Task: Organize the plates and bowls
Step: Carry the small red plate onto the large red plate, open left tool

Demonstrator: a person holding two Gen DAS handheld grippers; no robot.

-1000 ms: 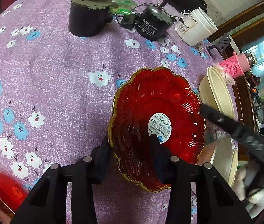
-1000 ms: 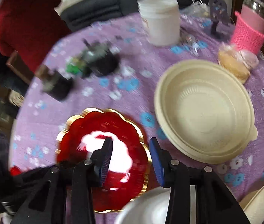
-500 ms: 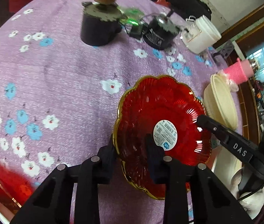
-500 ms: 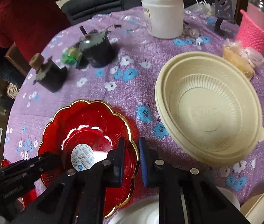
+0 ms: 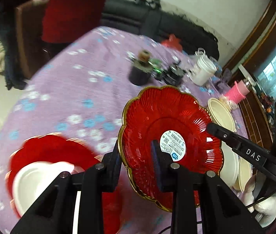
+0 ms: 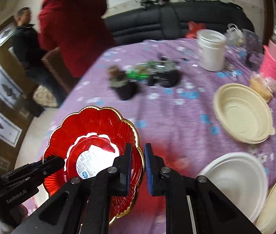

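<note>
Above the purple table [image 5: 63, 89], my left gripper [image 5: 136, 156] has the red scalloped plate [image 5: 169, 128] clamped by its near rim, one jaw under the edge and one over the ribbed inside. Big change from a second ago: the plate was low over the cloth then, and now it rides high and tilted, with both views swung up to show the sofa and the room. So it's off the table and travelling.

My right gripper [image 6: 138, 165] has come in on the opposite rim; its jaws, wide a second ago, now stand narrow astride the gold edge [image 6: 140, 156]. Whether they actually pinch it, I cannot tell. It looks like a two-handed carry or a handover.

New in the left view: a second red plate [image 5: 46, 152] at lower left with a white bowl [image 5: 34, 179] sitting in it, blurred. I judge that's the stack I'm heading for, though the white bowl sits in the way.

Room to move: open cloth to the left and ahead. To the right it's crowded, with the cream bowl [image 6: 243, 115] further back, another white bowl [image 6: 235, 179] and a cream one beside it near the table edge. The dark gadgets [image 6: 163, 74] and white jar [image 6: 212, 50] stay well apart, far side.
</note>
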